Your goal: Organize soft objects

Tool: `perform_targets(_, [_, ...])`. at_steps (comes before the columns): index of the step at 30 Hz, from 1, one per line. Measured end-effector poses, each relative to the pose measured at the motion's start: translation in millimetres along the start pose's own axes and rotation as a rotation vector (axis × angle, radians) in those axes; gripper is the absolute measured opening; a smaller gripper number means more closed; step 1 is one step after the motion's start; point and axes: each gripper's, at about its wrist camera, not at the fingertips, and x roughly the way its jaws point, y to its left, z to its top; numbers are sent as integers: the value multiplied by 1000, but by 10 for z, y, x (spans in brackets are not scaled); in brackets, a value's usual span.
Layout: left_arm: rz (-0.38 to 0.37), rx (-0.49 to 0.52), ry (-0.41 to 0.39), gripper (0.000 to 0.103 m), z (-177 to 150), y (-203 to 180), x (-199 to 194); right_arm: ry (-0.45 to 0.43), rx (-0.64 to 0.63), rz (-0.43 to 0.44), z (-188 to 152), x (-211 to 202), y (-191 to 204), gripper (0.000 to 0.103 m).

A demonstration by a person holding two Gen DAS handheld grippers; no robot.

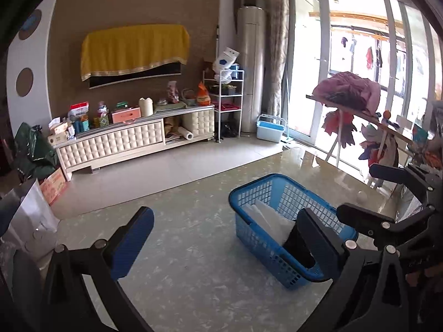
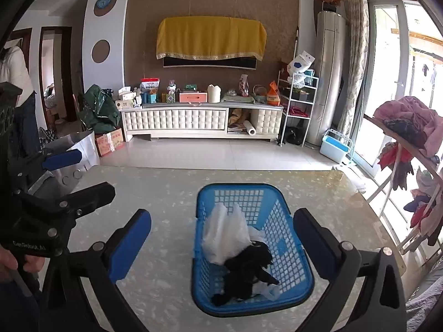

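Note:
A blue plastic basket (image 2: 238, 186) stands on the pale marble-look table (image 2: 166, 193). Inside it lie a crumpled white soft piece (image 2: 224, 235) and a black soft item (image 2: 249, 271). My right gripper (image 2: 223, 244) hovers just in front of and above the basket, open, its blue pads either side of it, holding nothing. In the left wrist view the basket (image 1: 249, 191) sits right of centre with the white piece (image 1: 271, 218) showing. My left gripper (image 1: 225, 243) is open and empty, its right finger overlapping the basket's near side. The right gripper (image 1: 368, 193) shows at the right.
A clothes rack (image 2: 401, 141) with a pink garment (image 2: 409, 110) stands right of the table. A white paper bag (image 2: 80, 144) sits past the table's left edge. The left gripper (image 2: 80, 177) and a hand (image 2: 16, 260) show at the left. A TV cabinet (image 2: 199, 119) lines the far wall.

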Motion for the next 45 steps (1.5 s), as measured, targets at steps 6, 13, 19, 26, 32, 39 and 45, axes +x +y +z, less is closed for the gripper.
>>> perform_targets(6, [-27, -29, 8, 103, -45, 106, -65, 5, -10, -4, 9, 42, 66, 103])
perform_targets(13, [-22, -11, -2, 103, -67, 91, -121, 11, -25, -12, 8, 27, 125, 103])
perform_targets(19, [-14, -17, 0, 103, -72, 102, -131, 12, -25, -13, 0, -27, 166, 103])
perform_targets(26, [-16, -20, 2, 103, -81, 102, -132, 14, -31, -13, 11, -28, 172, 103])
perform_targets(32, [-31, -18, -3, 103, -89, 100, -160, 20, -30, -14, 11, -27, 182, 103])
perform_targets(39, [-43, -22, 11, 103, -79, 120, -156, 21, -28, -17, 17, -37, 167, 103])
perform_targets(45, [-45, -29, 11, 103, -81, 146, -156, 20, -36, -10, 14, -50, 164, 103])
